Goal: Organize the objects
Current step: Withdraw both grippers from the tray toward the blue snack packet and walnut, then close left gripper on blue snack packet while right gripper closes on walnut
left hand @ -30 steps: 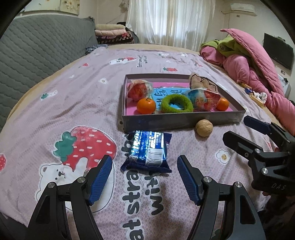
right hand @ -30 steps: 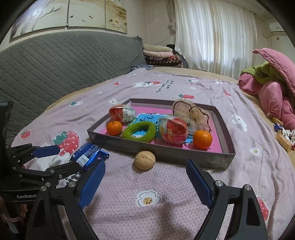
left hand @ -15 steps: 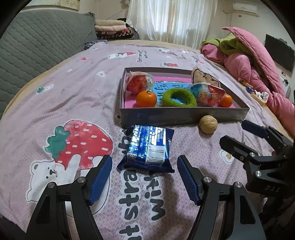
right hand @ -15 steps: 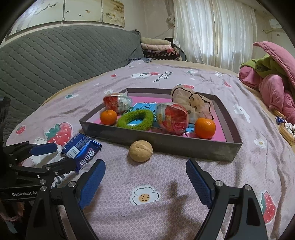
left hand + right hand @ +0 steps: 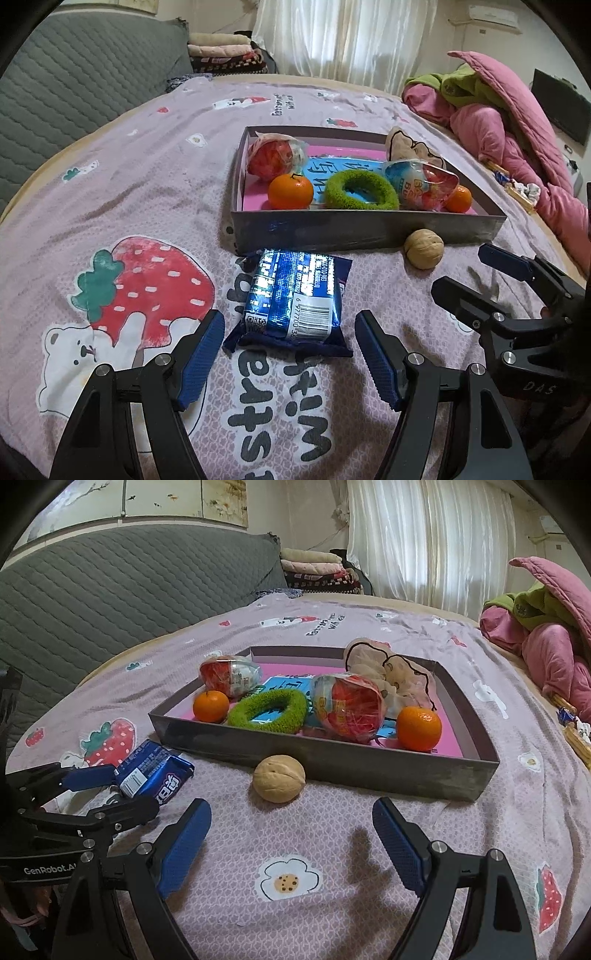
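Only the left view shows the barcode on the crinkled blue packet (image 5: 295, 299); both grippers (image 5: 290, 354) (image 5: 291, 845) gape empty.

White curtains (image 5: 432, 542) glow — grey quilted headboard (image 5: 110, 590) behind bed.

Blue packet (image 5: 295, 295); grey tray (image 5: 369, 229); green ring (image 5: 360, 190).

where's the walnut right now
The walnut lies on the bedspread just outside the gray tray's near wall, right of the blue snack pack, ahead of the open right gripper.
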{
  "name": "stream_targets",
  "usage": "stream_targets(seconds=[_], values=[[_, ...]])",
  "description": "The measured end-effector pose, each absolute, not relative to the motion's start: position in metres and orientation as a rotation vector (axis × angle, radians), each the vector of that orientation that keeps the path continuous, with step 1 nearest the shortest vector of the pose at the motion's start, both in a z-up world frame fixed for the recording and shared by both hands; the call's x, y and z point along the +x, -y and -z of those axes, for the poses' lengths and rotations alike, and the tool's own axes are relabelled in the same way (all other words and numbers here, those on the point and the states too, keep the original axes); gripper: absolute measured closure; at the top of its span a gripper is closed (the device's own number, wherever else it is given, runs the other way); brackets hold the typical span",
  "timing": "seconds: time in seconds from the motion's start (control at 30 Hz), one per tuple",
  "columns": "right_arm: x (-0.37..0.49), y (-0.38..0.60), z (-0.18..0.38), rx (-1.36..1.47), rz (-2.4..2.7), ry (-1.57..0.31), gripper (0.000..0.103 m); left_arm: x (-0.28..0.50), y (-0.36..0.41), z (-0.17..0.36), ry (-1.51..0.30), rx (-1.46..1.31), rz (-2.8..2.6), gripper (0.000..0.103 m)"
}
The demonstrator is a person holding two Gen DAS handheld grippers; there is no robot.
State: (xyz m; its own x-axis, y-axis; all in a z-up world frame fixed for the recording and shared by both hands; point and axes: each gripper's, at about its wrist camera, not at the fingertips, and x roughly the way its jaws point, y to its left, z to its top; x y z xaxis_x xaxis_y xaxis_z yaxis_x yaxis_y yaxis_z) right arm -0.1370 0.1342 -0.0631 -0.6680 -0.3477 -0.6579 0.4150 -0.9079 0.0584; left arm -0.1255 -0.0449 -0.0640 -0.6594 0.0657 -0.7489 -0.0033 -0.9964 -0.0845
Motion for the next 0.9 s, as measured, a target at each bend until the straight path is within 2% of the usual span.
stream_targets(seconds=[0.5,0.67,0.8,0.9], values=[[-0.155,-0.124,0.064,1.001,2.554,-0.163,0.014,-0.139,0.047,0.069,0.125,-1.287,-2.840,0.029],[-0.163,-0.117,0.067,1.029,2.545,-0.185,0.027,-0.144,0.047,0.070,0.126,-1.286,-2.836,0.029],[-0.165,-0.112,0.071,1.050,2.542,-0.211,0.029,-0.146,0.047,0.071,0.128,-1.282,-2.836,0.029],[-0.166,-0.113,0.073,1.074,2.546,-0.212,0.038,-0.148,0.045,0.072,0.116,-1.279,-2.836,0.029]])
